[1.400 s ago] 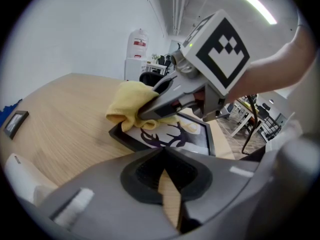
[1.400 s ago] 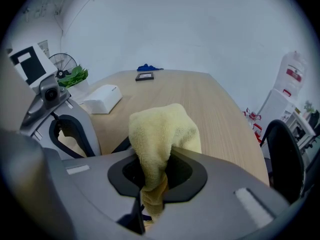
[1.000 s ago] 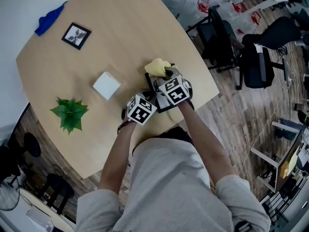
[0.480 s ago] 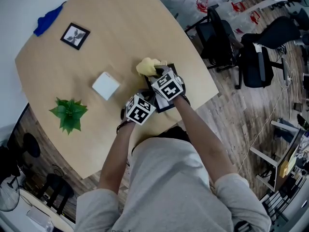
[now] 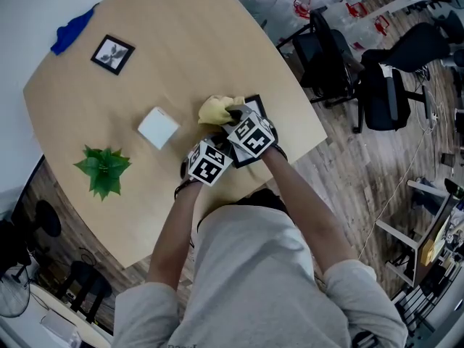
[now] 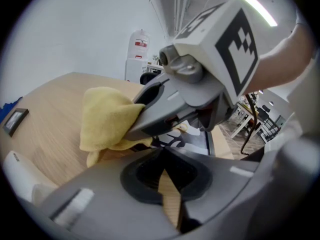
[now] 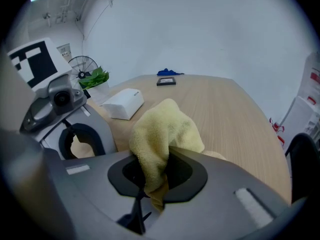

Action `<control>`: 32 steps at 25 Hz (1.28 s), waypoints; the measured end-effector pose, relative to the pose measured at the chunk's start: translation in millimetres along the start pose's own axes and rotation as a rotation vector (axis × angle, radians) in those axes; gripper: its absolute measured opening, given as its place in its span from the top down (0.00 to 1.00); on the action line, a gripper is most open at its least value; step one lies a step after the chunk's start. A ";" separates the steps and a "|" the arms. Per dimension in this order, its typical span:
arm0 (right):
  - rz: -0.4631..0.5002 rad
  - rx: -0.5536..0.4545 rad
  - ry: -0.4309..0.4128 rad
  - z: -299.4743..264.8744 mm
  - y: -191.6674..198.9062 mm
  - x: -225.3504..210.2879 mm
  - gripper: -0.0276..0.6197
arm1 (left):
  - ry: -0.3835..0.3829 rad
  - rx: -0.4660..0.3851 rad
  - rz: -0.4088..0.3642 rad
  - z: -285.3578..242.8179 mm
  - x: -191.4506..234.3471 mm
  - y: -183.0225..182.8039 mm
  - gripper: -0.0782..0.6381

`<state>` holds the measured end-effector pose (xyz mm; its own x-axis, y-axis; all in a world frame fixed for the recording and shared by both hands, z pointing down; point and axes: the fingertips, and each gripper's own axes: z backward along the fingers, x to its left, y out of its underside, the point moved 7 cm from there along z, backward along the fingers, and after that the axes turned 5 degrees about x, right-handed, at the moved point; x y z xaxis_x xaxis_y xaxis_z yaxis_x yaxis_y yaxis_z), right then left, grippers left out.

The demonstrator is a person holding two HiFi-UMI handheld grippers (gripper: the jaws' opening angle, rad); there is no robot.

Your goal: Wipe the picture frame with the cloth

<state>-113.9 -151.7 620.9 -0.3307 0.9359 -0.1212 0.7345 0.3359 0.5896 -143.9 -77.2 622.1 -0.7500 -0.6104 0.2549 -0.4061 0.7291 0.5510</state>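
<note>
On the near side of a pale wooden tabletop (image 5: 145, 78), seen from the head view, a black picture frame (image 5: 256, 107) lies flat, mostly covered by the two grippers. The right gripper (image 5: 232, 114) holds a bunched yellow cloth (image 5: 215, 109) at the frame's far-left corner. The left gripper (image 5: 223, 151) points at the frame's near edge. Farther off sit a white box (image 5: 159, 127), a green plant (image 5: 104, 169), a second small frame (image 5: 114, 53) and a blue rag (image 5: 72, 29), all well apart from the work. From the left gripper view, that gripper's fingers are drawn together, their tips meeting right at the frame's near edge; whether they nip it I cannot tell. Beyond them, the frame's black border (image 6: 202, 136) shows, with the cloth (image 6: 107, 116) hanging from the right gripper above it. From the right gripper view, the fingers are clamped on a fold of the cloth (image 7: 165, 124), which billows up soft and thick in front of them. The cloth looks light and limp, so it is likely to drag and fold over as it moves; a pinch on a thick gathered fold, as here, seems the safest hold. The frame looks thin, light and stiff, probably with a fragile glazed face. It could slide on the smooth tabletop, so it is best steadied by its rim rather than its face.
</note>
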 end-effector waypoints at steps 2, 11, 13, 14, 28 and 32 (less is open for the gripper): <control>-0.006 -0.005 -0.020 6.2 2.1 2.2 0.88 | 0.000 0.001 -0.003 -0.2 -0.4 -0.1 0.82; 0.041 0.041 -0.071 16.0 24.7 11.5 0.88 | -0.011 0.013 -0.032 -0.2 -1.0 -0.4 0.82; 0.039 0.044 -0.065 18.3 33.0 12.2 0.88 | -0.012 0.015 -0.035 -0.4 -0.6 -0.7 0.82; 0.033 0.042 -0.060 20.0 36.6 12.6 0.88 | -0.013 0.016 -0.036 -0.4 -0.5 -1.0 0.82; -0.139 0.032 0.053 39.3 65.1 33.0 0.88 | -0.004 -0.006 -0.029 -0.5 1.7 0.5 0.82; -0.116 0.052 0.045 45.6 78.1 51.6 0.88 | -0.004 -0.004 -0.031 -0.3 1.3 0.1 0.82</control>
<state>-46.5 -72.3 624.3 -0.4405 0.8853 -0.1490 0.7191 0.4473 0.5319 -144.8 -77.9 622.8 -0.7391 -0.6314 0.2347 -0.4271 0.7087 0.5615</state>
